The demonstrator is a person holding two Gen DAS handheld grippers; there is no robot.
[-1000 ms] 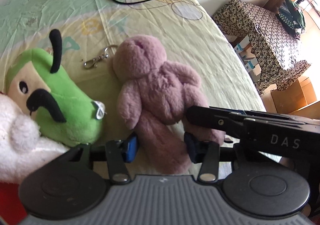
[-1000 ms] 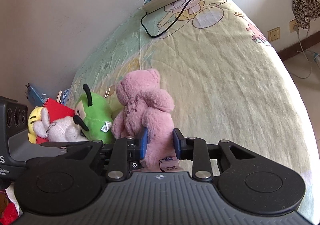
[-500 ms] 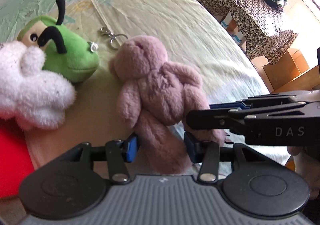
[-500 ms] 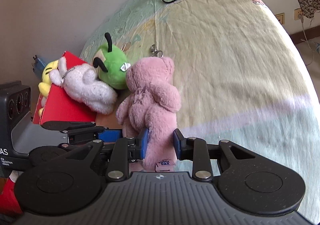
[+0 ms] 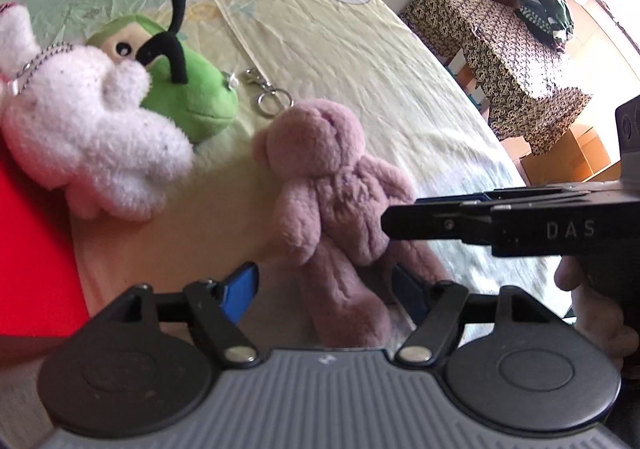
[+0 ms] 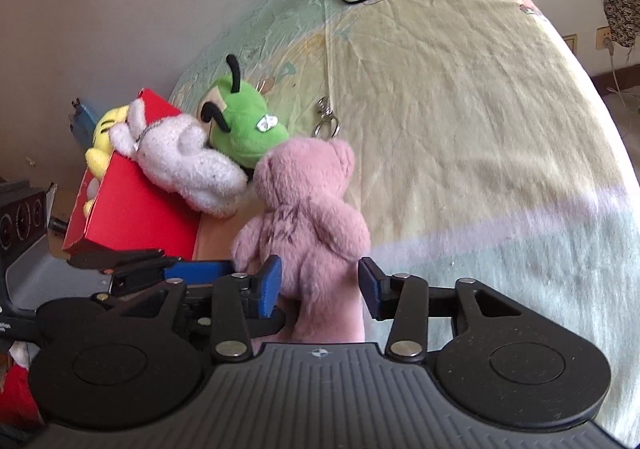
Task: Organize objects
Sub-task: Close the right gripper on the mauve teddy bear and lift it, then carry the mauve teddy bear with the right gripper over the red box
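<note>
Left wrist view: left gripper (image 5: 326, 291) jaws just opened, straddling one leg of pink bear (image 5: 336, 201), pads clear. Right gripper (image 6: 320, 289) jaws also just opened, pads off the other leg. Bear lies on bed sheet (image 6: 460, 109), beside green plush (image 6: 244, 121).

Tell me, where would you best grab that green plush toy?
Probably across the rounded snout of the green plush toy, coming down from above on its keyring side. That end faces open bedsheet, while the white plush crowds the other. The thin black antenna looks too floppy.
</note>
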